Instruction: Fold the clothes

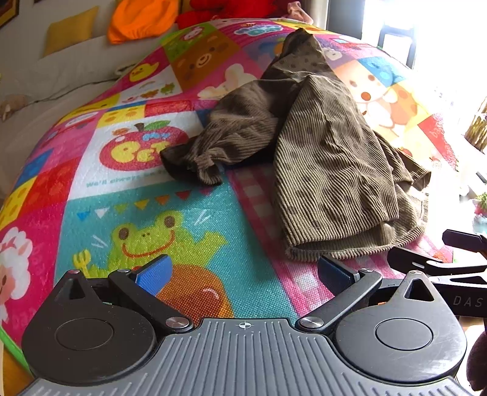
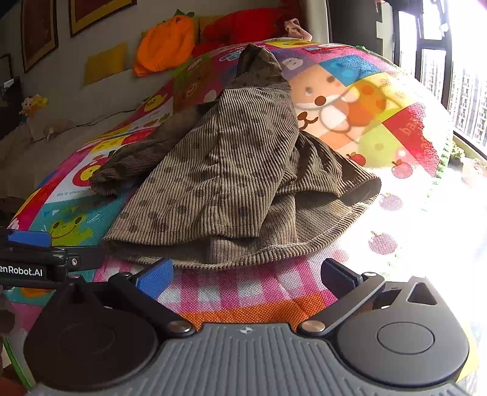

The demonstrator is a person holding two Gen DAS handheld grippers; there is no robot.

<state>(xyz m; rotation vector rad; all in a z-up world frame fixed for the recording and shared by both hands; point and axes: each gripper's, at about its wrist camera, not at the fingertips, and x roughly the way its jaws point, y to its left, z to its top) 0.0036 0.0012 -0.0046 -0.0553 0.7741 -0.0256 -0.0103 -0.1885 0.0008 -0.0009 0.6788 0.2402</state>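
A brown corduroy garment point(image 1: 328, 158) with dark dots lies crumpled on a colourful cartoon play mat point(image 1: 188, 219). One sleeve point(image 1: 210, 152) stretches out to the left, and the hem faces me. My left gripper point(image 1: 243, 274) is open just short of the hem's left corner, nothing between its blue pads. In the right wrist view the same garment point(image 2: 231, 176) fills the middle. My right gripper point(image 2: 243, 275) is open right in front of the hem point(image 2: 274, 252), holding nothing. The left gripper point(image 2: 33, 256) shows at the left edge of the right wrist view, and the right gripper point(image 1: 450, 265) at the right edge of the left wrist view.
A pale sofa point(image 1: 61, 79) runs along the left with an orange cushion point(image 1: 140, 21), a yellow one point(image 1: 70, 30) and red fabric point(image 1: 225, 9). A cable point(image 1: 70, 88) trails on the sofa. A bright window point(image 2: 450, 79) is at the right, with small plants point(image 1: 481, 204) below.
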